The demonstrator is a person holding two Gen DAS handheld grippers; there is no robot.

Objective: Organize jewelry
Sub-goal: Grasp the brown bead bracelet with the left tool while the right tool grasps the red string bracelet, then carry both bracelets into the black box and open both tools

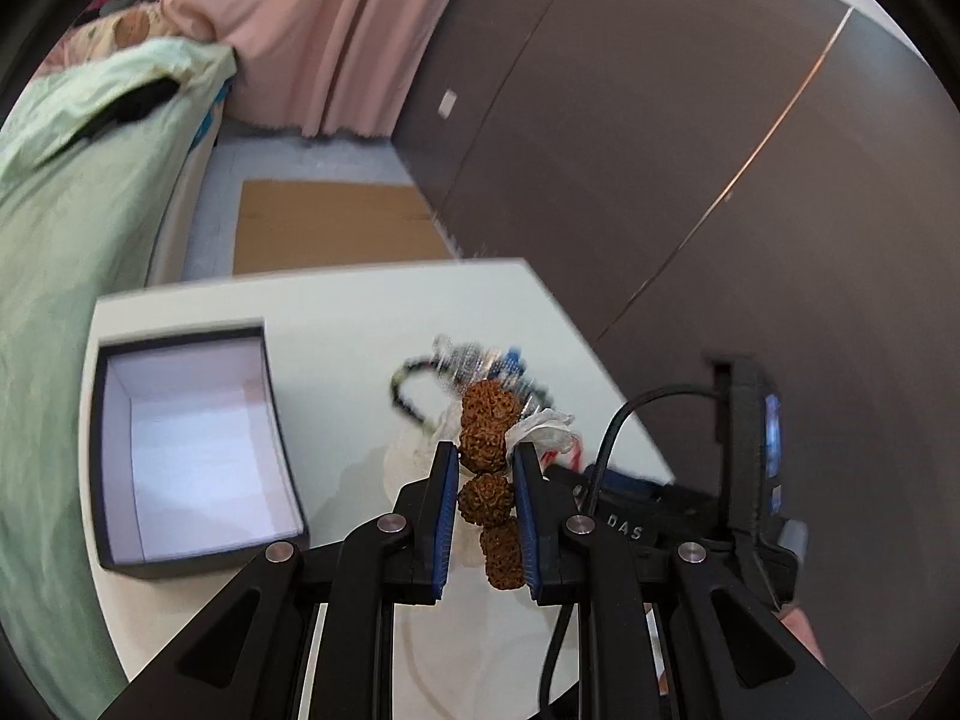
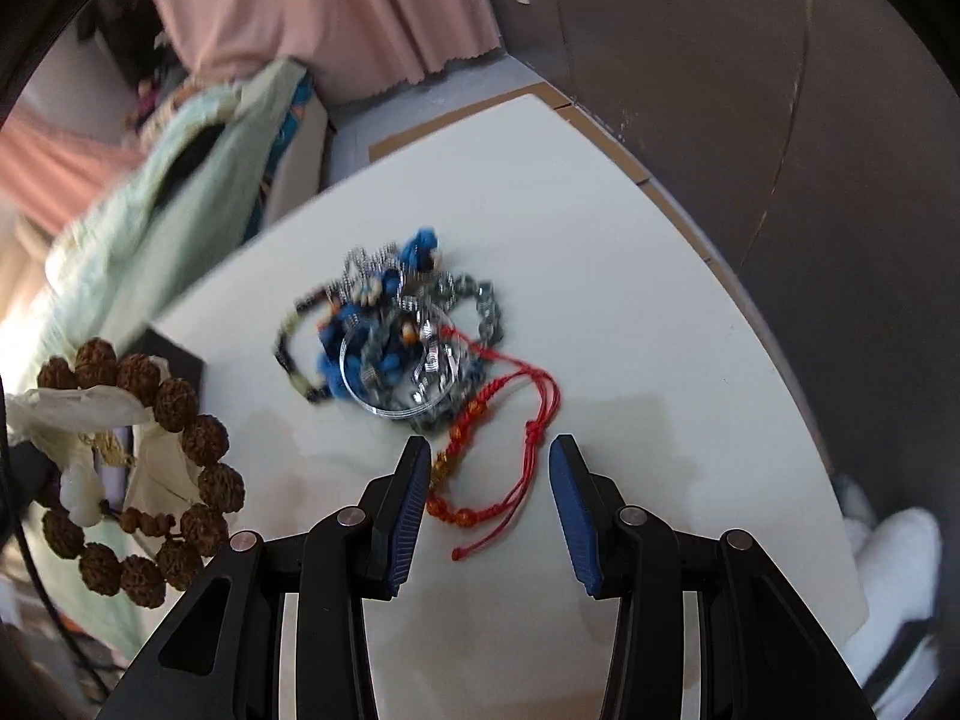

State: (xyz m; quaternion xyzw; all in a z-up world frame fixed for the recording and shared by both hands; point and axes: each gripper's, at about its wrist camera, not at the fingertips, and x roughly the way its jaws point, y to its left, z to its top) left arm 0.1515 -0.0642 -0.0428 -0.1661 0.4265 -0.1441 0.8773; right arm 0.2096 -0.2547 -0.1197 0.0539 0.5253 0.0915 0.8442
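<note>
Jewelry first: from the left wrist, our left gripper is clamped on the brown bead bracelet, lifted beside the empty box near the table's left edge. From the right wrist, our right gripper stands apart over the red cord bracelet, not pinching. Next we think: drop beads in box.

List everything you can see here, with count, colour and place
Box: one, black, white inside, empty, table's left.
Seed bracelet: one, brown, between left fingers, lifted.
Red bracelet: one, red cord, table, between right fingers.
Jewelry pile: several, silver, blue, dark beads, table centre.
Table: one, white.
Cardboard: one, brown, floor.
Curtain: pink, behind.
Left gripper: shut on seed bracelet.
Right gripper: open.
</note>
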